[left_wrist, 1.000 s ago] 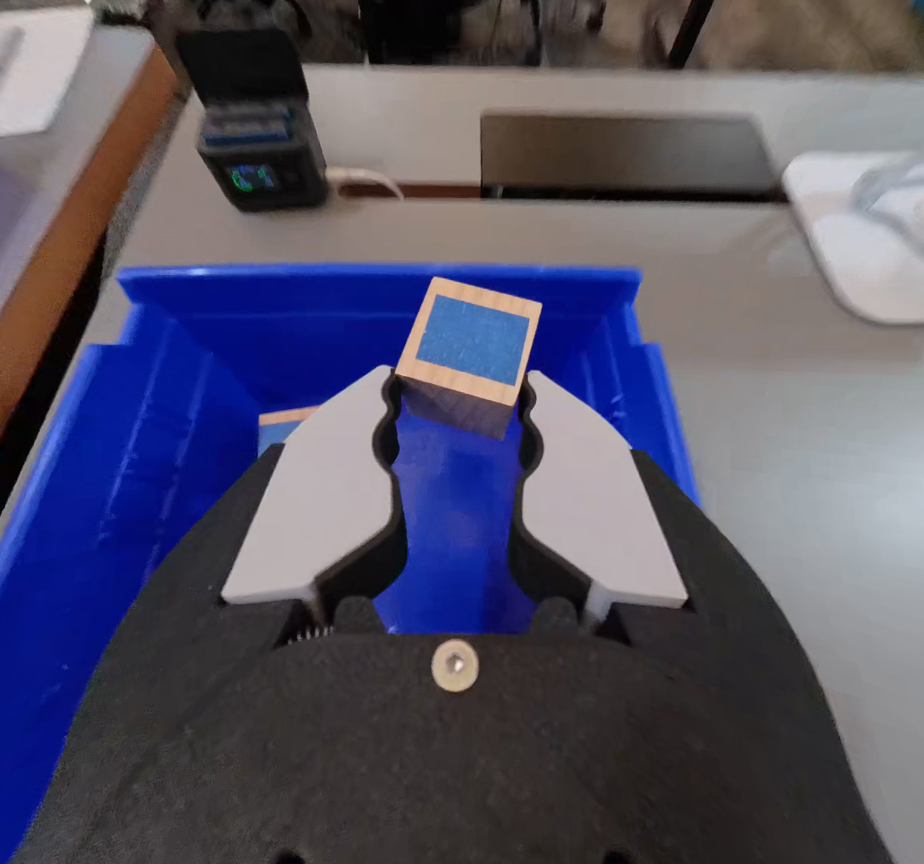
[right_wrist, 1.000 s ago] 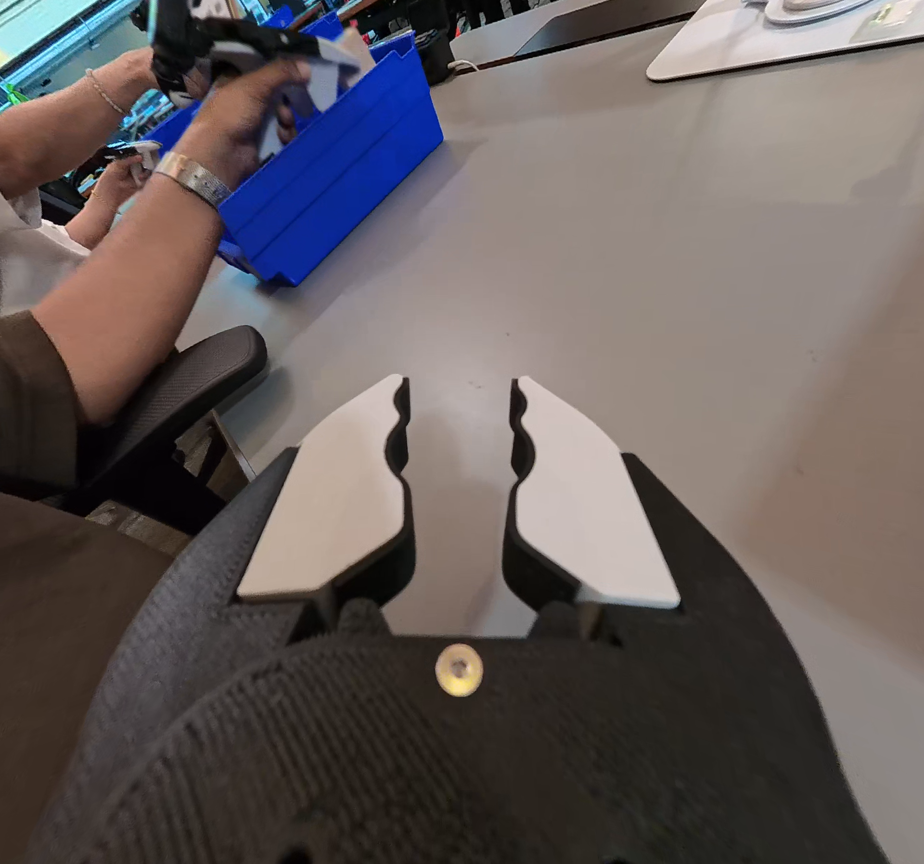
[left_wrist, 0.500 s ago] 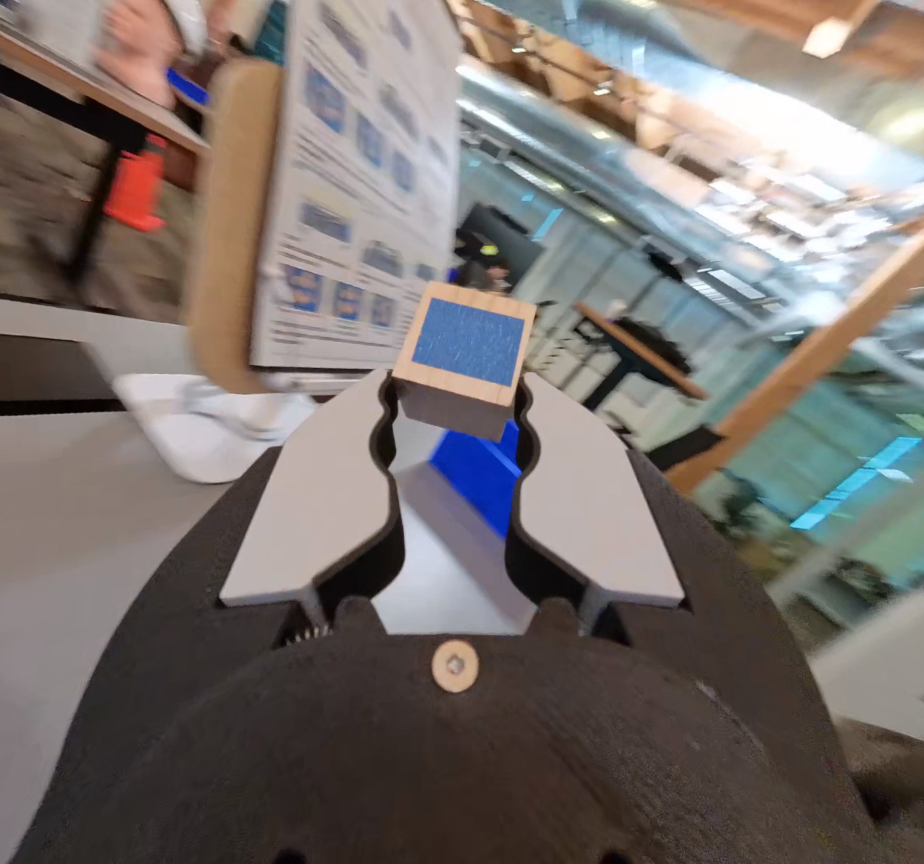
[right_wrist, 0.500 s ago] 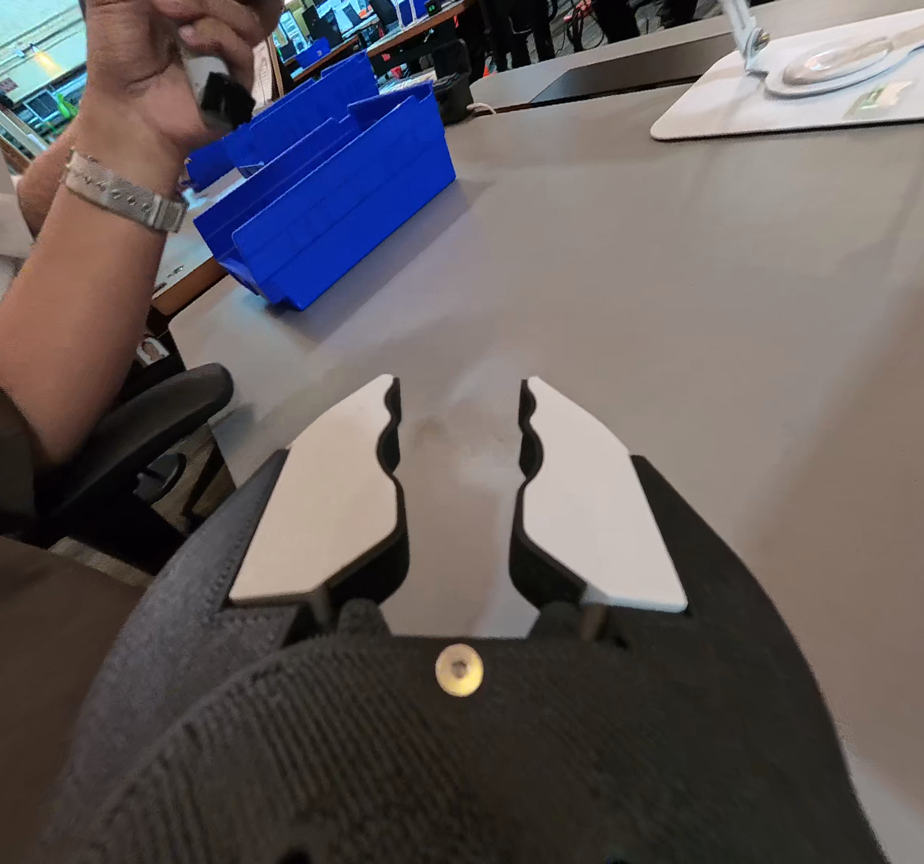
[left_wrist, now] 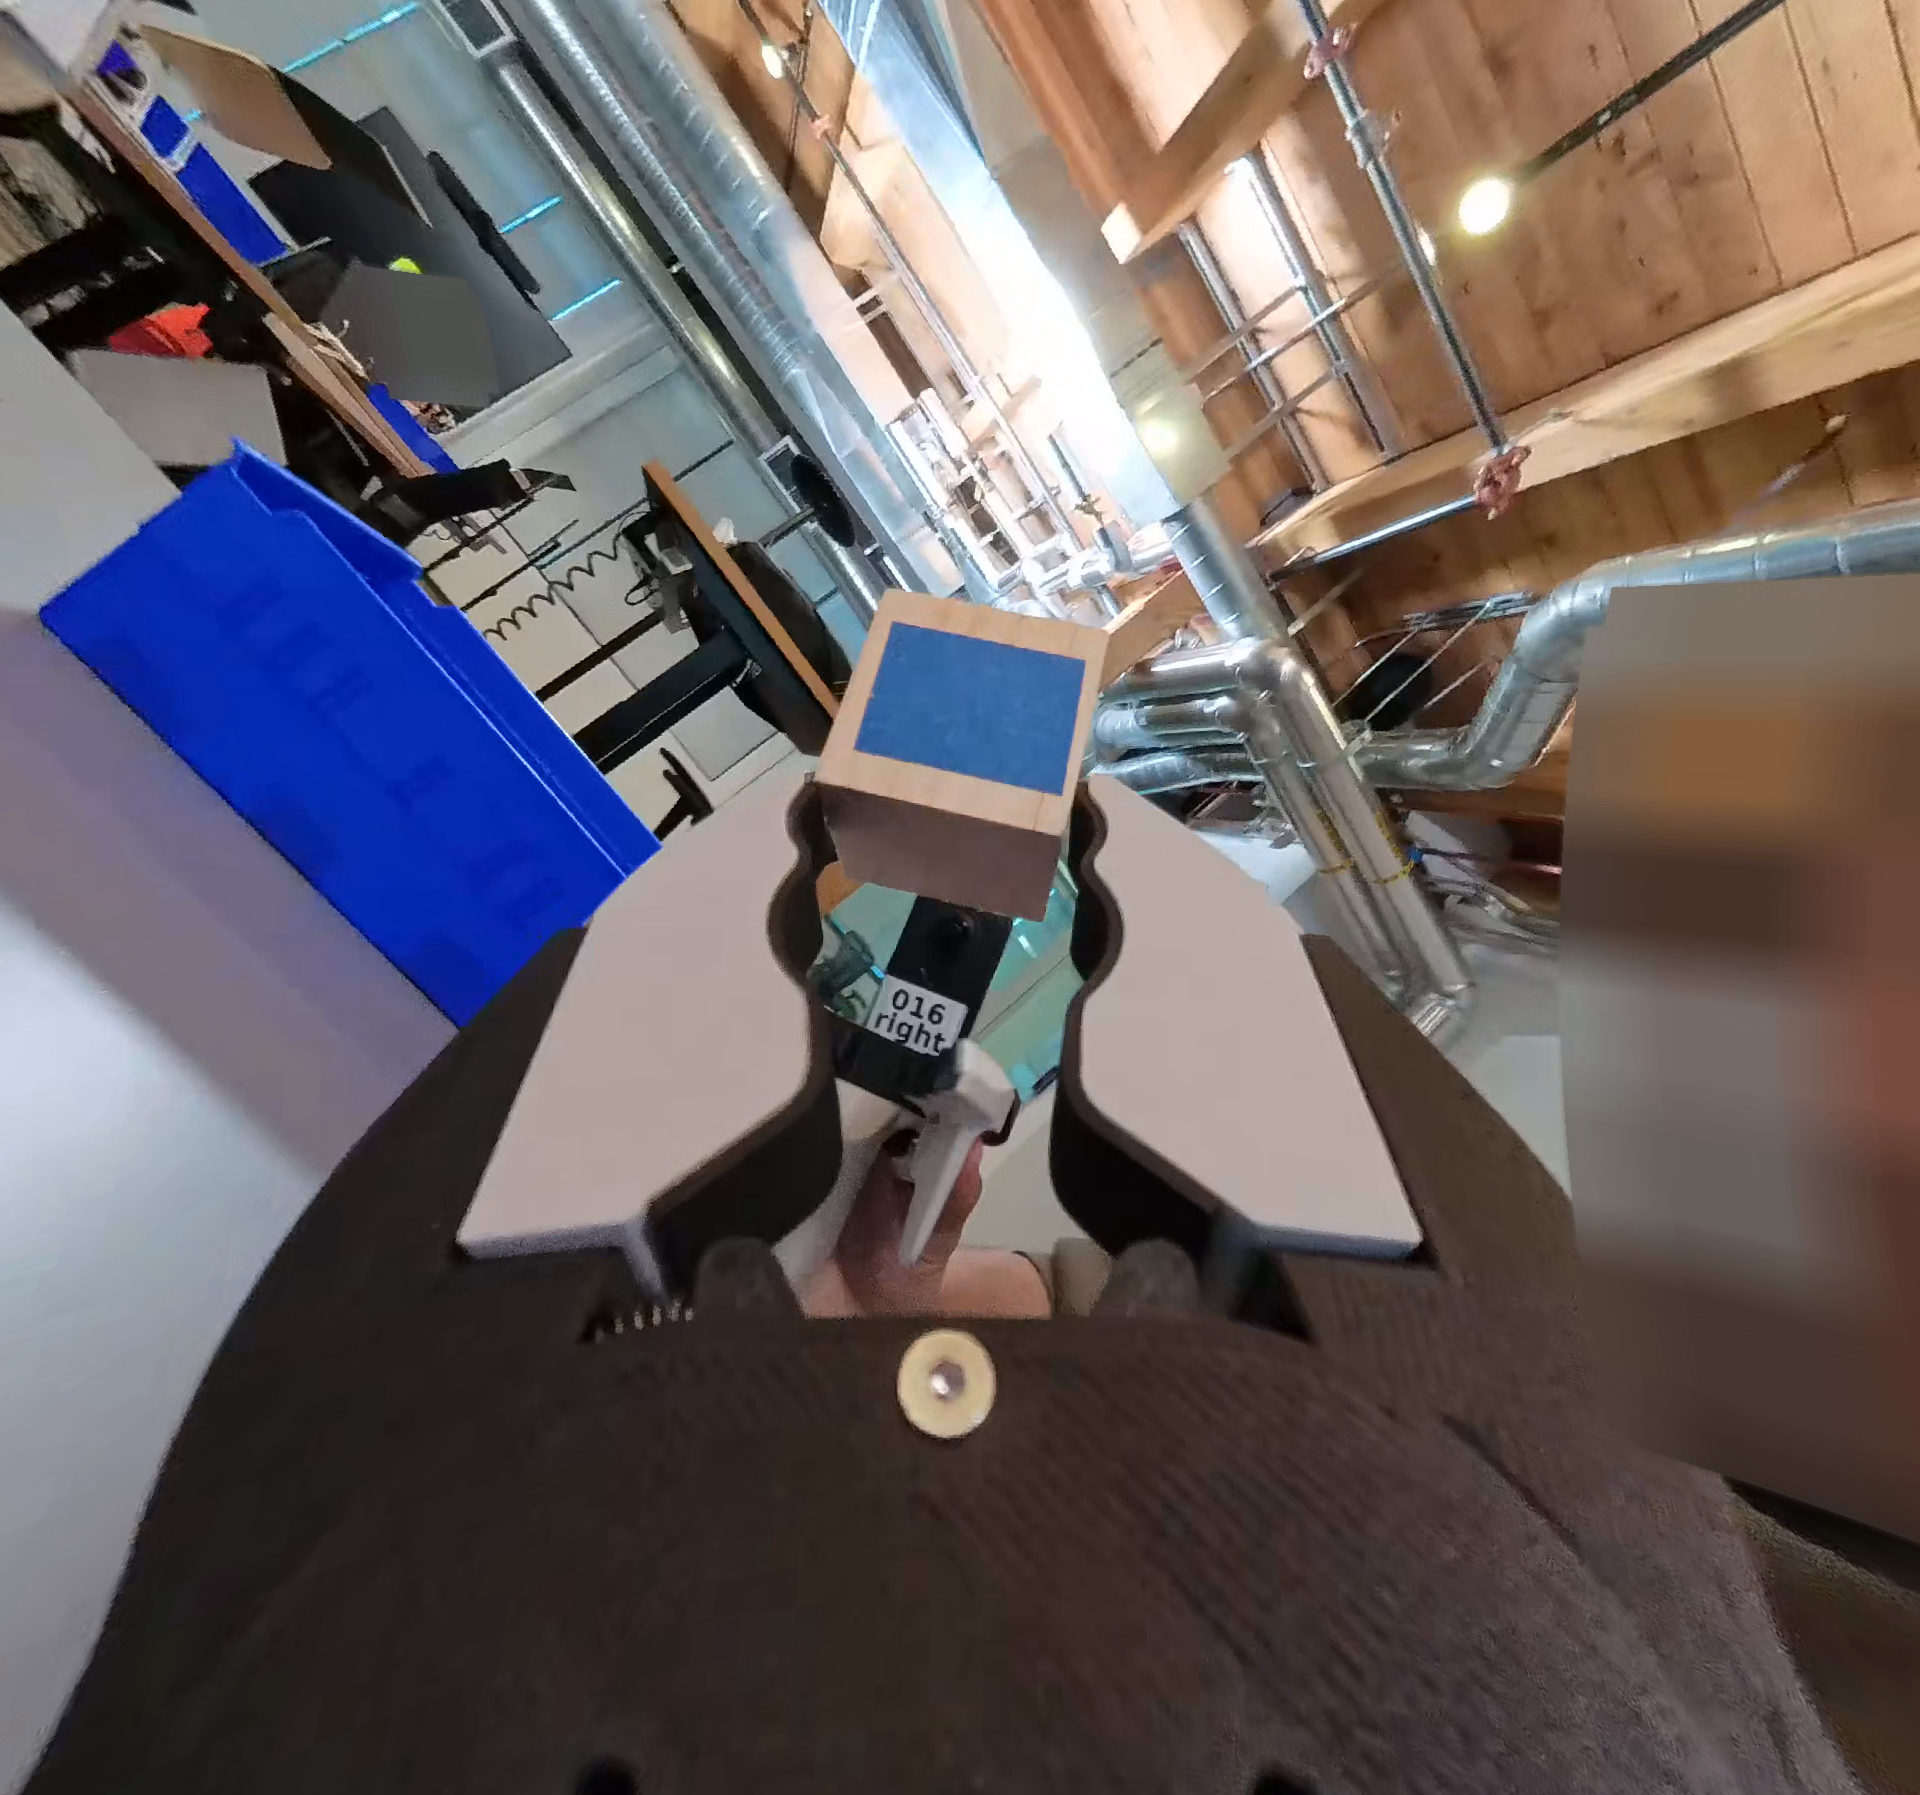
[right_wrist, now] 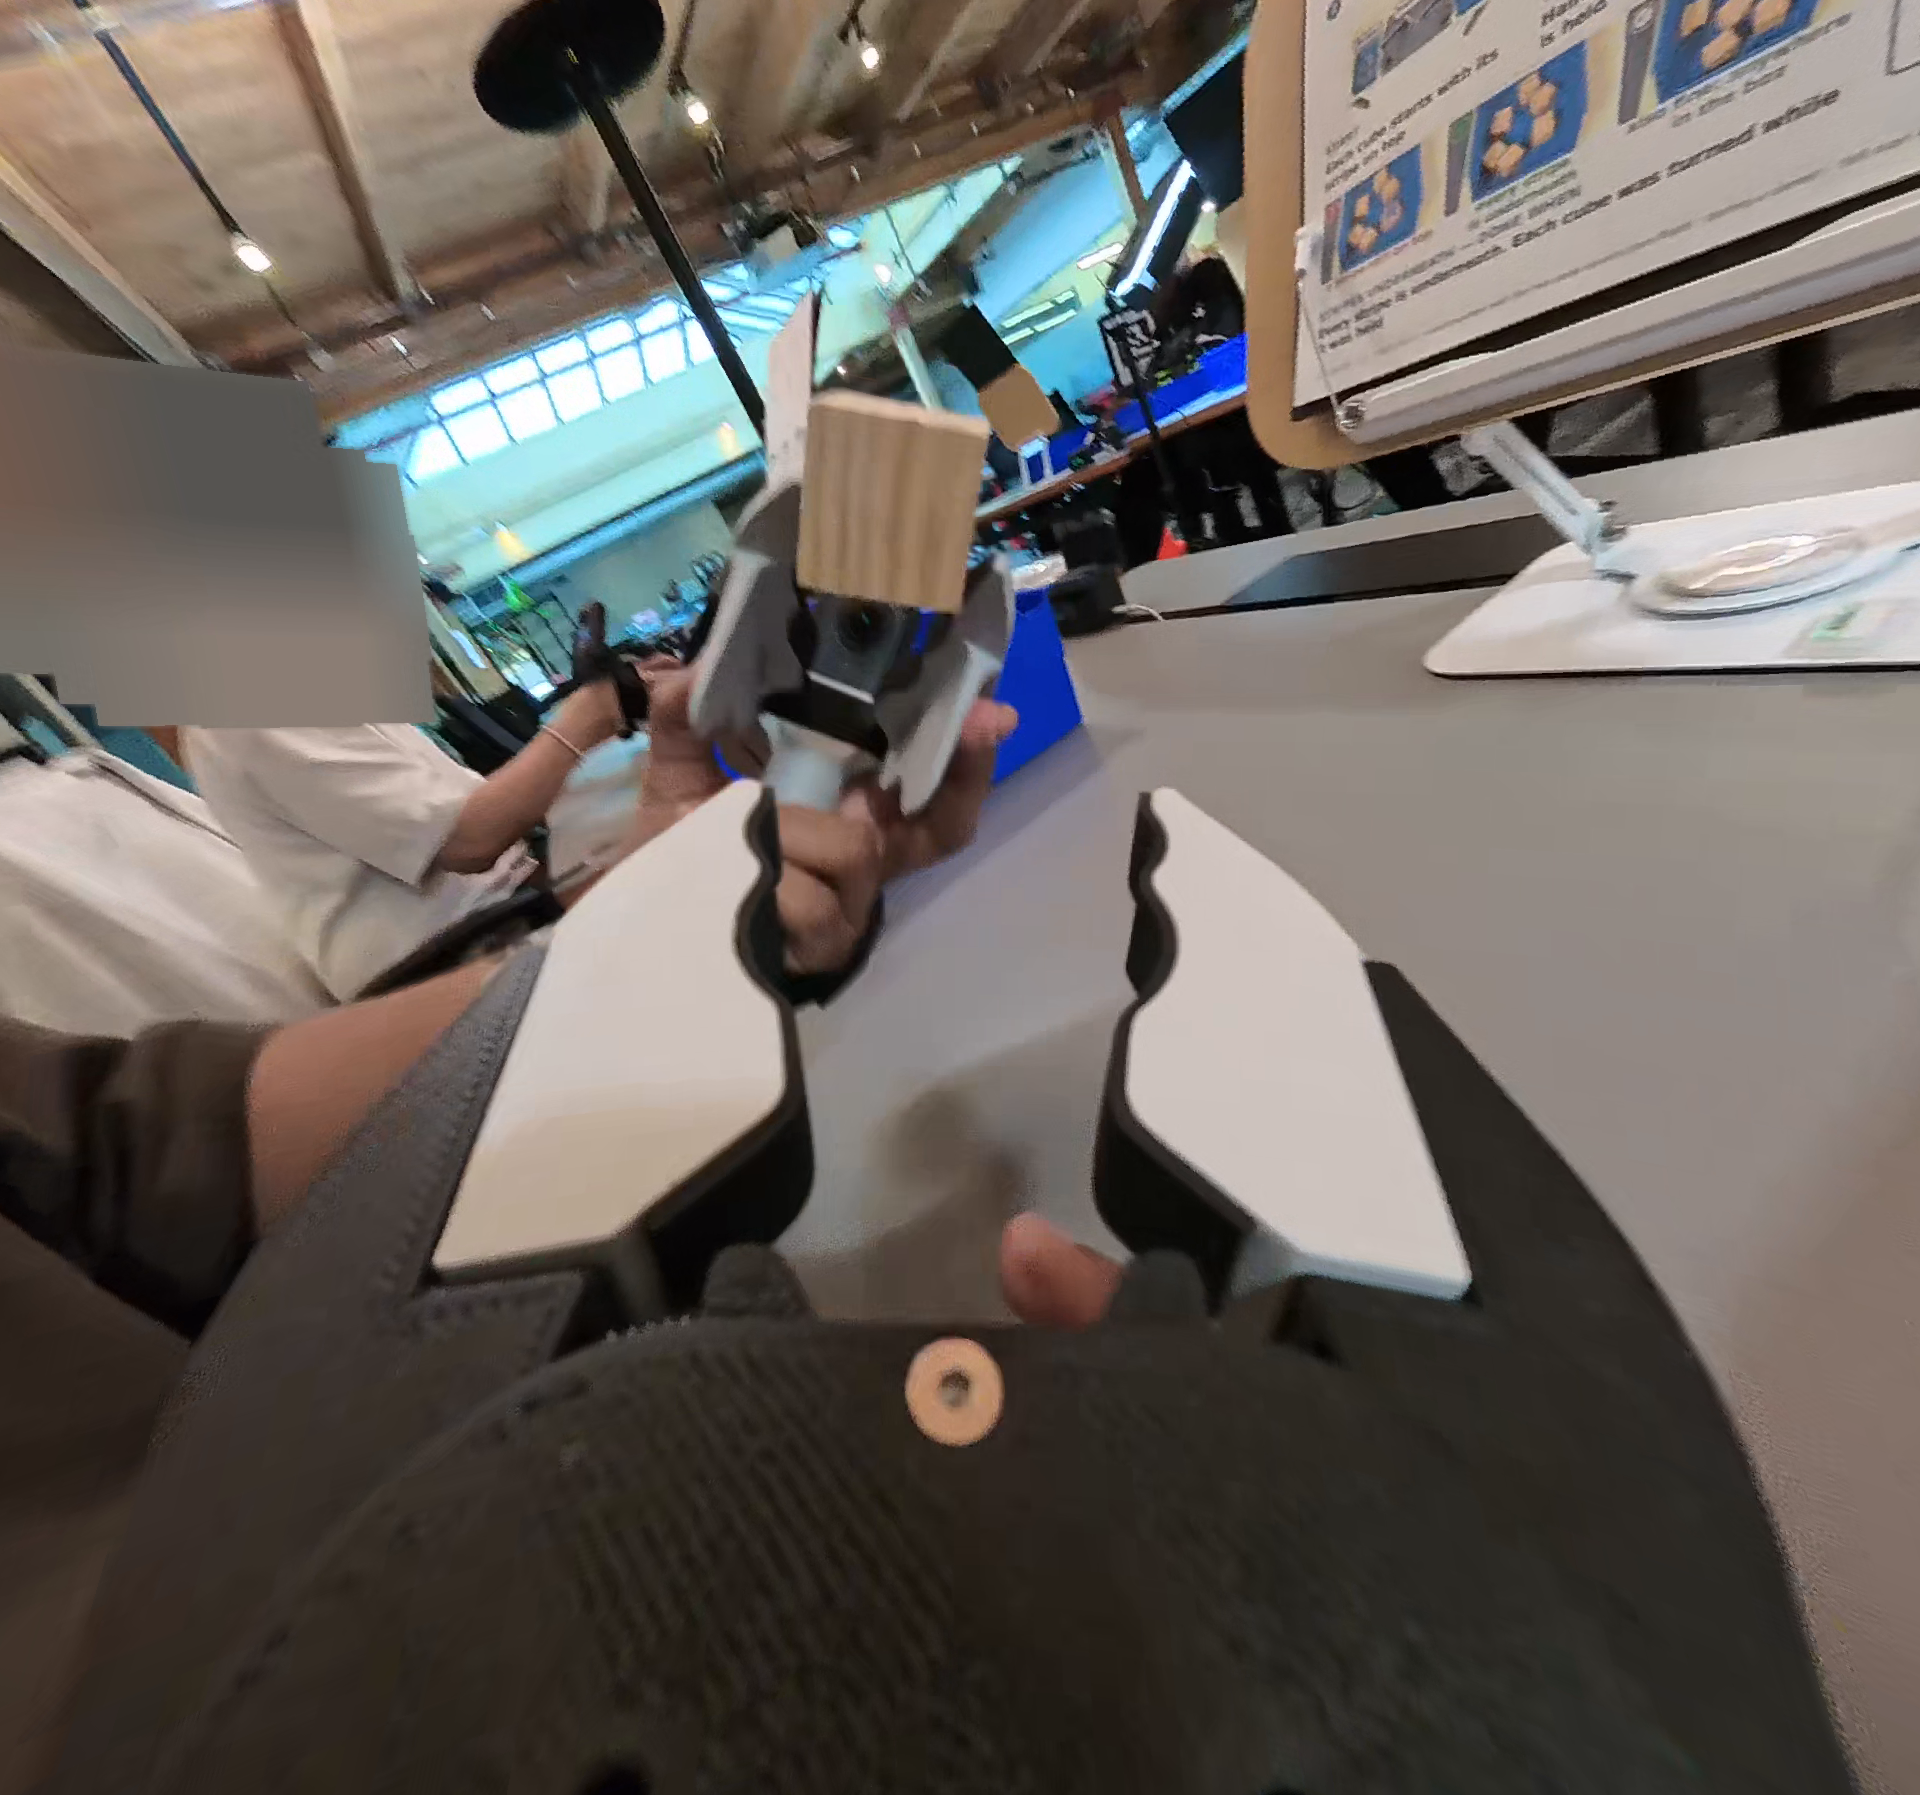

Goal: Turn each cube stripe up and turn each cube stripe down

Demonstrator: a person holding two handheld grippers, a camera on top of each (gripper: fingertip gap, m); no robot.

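My left gripper (left_wrist: 945, 815) is shut on a wooden cube (left_wrist: 961, 758) and holds it high in the air, tilted up toward the ceiling. The cube's blue stripe face points at the left wrist camera. In the right wrist view the same cube (right_wrist: 888, 519) shows a plain wood face, held in the left gripper (right_wrist: 852, 665) above and beyond my right fingertips. My right gripper (right_wrist: 951, 831) is open and empty, above the grey table (right_wrist: 1455, 862), pointing at the cube. It also shows between the left fingers (left_wrist: 914, 1028).
The blue bin (left_wrist: 343, 727) stands on the table to the left; a corner shows behind the left gripper (right_wrist: 1029, 685). A white stand base (right_wrist: 1662, 602) with an instruction board (right_wrist: 1558, 135) is at the right. A person in white (right_wrist: 260, 862) sits behind at left.
The left gripper lifted the cube out of the blue bin and swung it up to face the right gripper. The right gripper rose from the table, turned toward the cube and opened wider.
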